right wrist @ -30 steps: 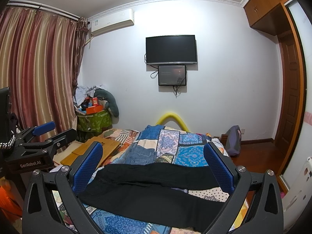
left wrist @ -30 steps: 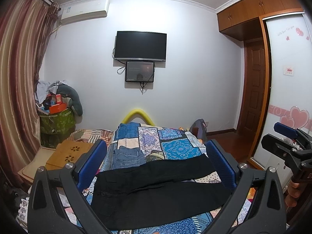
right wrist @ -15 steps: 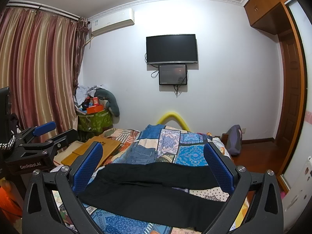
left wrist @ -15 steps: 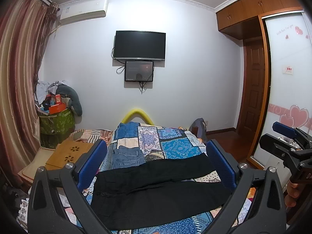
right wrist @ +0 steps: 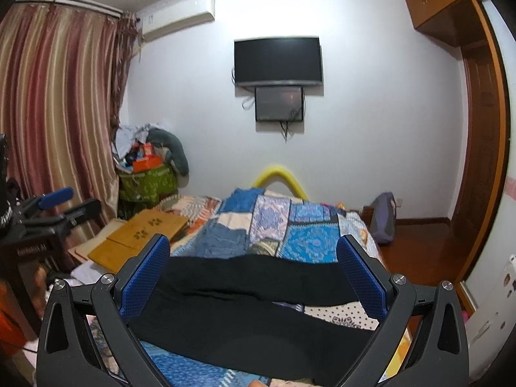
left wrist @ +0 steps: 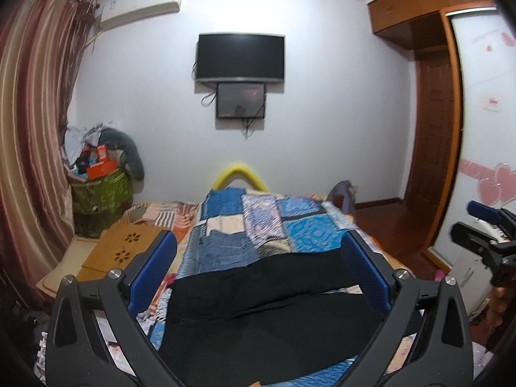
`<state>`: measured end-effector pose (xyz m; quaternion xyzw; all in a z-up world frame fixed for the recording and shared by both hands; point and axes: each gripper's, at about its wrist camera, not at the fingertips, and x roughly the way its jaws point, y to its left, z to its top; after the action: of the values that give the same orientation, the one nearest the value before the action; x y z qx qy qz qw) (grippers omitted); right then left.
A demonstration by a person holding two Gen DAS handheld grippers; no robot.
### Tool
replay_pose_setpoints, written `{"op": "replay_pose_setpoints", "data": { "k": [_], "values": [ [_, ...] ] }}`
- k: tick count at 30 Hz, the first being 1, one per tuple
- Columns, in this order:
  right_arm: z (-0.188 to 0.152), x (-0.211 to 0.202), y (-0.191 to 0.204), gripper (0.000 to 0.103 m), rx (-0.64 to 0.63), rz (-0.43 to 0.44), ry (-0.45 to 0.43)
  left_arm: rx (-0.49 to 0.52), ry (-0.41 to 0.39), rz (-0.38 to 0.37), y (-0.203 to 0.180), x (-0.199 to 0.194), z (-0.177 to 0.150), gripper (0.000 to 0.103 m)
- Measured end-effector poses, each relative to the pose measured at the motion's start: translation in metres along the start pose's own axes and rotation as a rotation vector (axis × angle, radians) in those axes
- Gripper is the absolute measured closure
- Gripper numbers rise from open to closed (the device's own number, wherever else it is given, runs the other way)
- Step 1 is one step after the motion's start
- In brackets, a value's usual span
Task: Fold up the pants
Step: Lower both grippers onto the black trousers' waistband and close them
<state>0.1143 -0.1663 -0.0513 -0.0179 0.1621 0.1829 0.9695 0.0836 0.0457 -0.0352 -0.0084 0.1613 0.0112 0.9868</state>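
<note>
The black pants [left wrist: 258, 316] lie spread across the near end of the patchwork bed [left wrist: 300, 229]. Both the left gripper [left wrist: 258, 277] and the right gripper [right wrist: 254, 277] are wide apart and hold nothing; a grasp of only one layer can drag and wrinkle the legs.

We see black pants [left wrist: 264, 316] on a patchwork quilt [left wrist: 300, 232] of blue, cream and purple printed squares. Blue denim [left wrist: 225, 251], perhaps jeans, lies beside them. The curtain [right wrist: 58, 122] is striped maroon and gold, the fingertips [right wrist: 145, 274] blue, the walls white, and the wardrobe [left wrist: 432, 103] orange-brown.
</note>
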Motion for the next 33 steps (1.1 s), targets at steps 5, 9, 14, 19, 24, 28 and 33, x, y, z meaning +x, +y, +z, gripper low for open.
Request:
{"op": "replay_pose_setpoints", "data": {
  "k": [5,9,14,19,24,28,33],
  "values": [
    [-0.014,0.049,-0.022,0.0,0.004,-0.014,0.097,-0.003,0.098,0.069,0.038,0.063,-0.007,0.0],
    [-0.025,0.087,-0.038,0.0,-0.01,-0.02,0.155,0.005,0.165,0.13,0.072,0.119,-0.021,0.0],
    [-0.035,0.139,-0.058,0.0,-0.007,0.011,0.229,-0.03,0.288,0.152,0.118,0.193,-0.04,0.0],
    [-0.046,0.186,-0.067,0.0,-0.027,0.042,0.304,-0.068,0.389,0.187,0.151,0.253,-0.065,0.0],
    [-0.059,0.246,-0.076,0.001,-0.043,0.07,0.383,-0.079,0.525,0.216,0.177,0.319,-0.103,0.012],
    [-0.072,0.292,-0.081,0.003,-0.051,0.097,0.449,-0.136,0.621,0.213,0.199,0.358,-0.131,0.018],
    [-0.088,0.35,-0.084,0.004,-0.061,0.135,0.53,-0.179,0.731,0.209,0.217,0.399,-0.167,0.025]
  ]
}}
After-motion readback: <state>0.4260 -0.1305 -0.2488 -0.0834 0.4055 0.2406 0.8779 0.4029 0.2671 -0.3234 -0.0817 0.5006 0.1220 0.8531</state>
